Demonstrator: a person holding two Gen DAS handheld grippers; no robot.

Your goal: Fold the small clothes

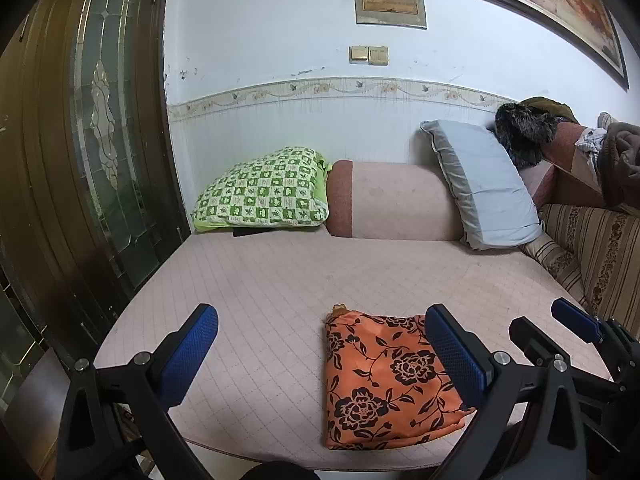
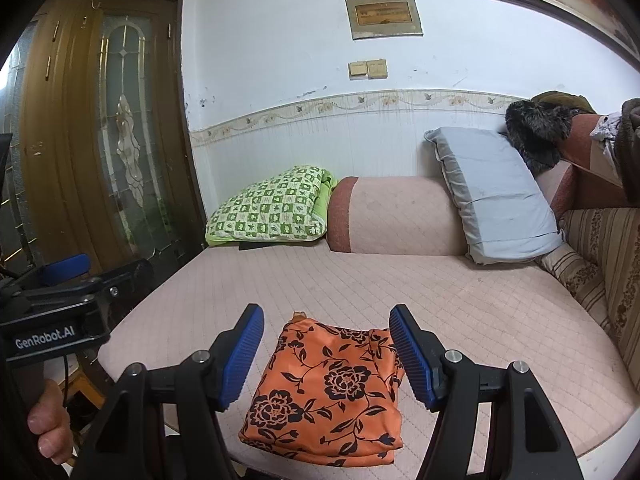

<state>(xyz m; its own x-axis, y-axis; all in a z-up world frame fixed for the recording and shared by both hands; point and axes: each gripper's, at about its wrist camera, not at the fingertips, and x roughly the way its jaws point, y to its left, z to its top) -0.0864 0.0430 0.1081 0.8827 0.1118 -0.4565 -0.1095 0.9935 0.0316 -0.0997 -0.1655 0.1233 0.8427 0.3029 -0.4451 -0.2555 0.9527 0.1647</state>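
Observation:
An orange garment with black flowers (image 1: 384,380) lies folded into a compact rectangle near the front edge of the pink quilted sofa seat (image 1: 280,280). My left gripper (image 1: 324,356) is open and empty, held above the seat with the garment beside its right finger. My right gripper (image 2: 326,356) is open and empty, with the folded garment (image 2: 328,392) lying between and below its blue pads. The right gripper's fingers also show at the right edge of the left wrist view (image 1: 572,322); the left gripper shows at the left of the right wrist view (image 2: 64,268).
A green checked pillow (image 1: 264,192), a pink bolster (image 1: 396,204) and a grey pillow (image 1: 484,184) lean along the back wall. A striped cushion (image 1: 592,256) and dark clothes (image 1: 524,132) are at the right. A wooden glass door (image 1: 88,120) stands left.

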